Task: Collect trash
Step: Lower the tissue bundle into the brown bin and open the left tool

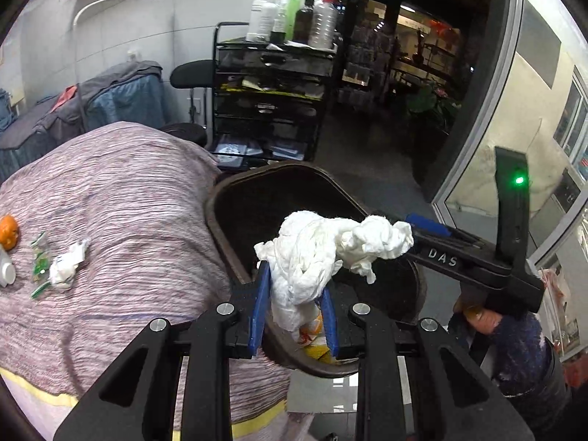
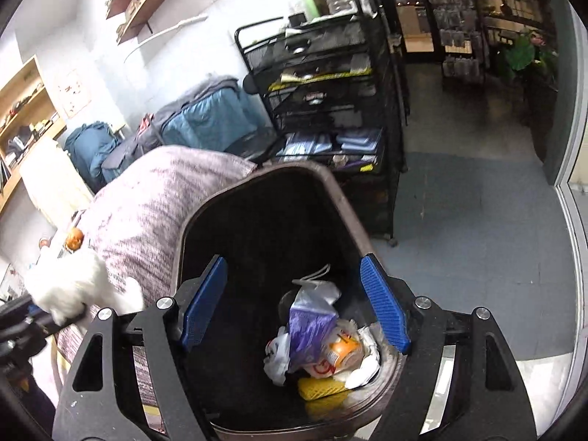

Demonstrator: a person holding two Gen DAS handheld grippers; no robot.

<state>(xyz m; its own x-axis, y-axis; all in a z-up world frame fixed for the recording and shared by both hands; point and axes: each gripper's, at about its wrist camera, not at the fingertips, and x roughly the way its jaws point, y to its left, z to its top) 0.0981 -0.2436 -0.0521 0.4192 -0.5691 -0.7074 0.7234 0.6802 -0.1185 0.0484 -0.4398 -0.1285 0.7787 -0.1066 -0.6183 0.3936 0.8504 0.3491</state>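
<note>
My left gripper (image 1: 294,297) is shut on a crumpled white tissue wad (image 1: 323,253) and holds it over the near rim of the dark brown trash bin (image 1: 220,217). My right gripper (image 2: 294,305) is open and empty above the bin (image 2: 345,213); it also shows in the left wrist view (image 1: 430,231) just past the tissue. The bin holds a purple carton (image 2: 308,323), an orange wrapper (image 2: 343,352), white bags and a yellow mesh piece (image 2: 321,389). On the table, a second tissue (image 1: 66,264) and a green-printed clear wrapper (image 1: 40,261) lie at the left.
The table wears a pinkish striped cloth (image 1: 128,198). An orange toy (image 1: 9,233) and a white bottle (image 1: 5,268) sit at its left edge. A black mesh cart (image 1: 272,95) with bottles stands behind the bin. A glass door (image 1: 514,128) is at right.
</note>
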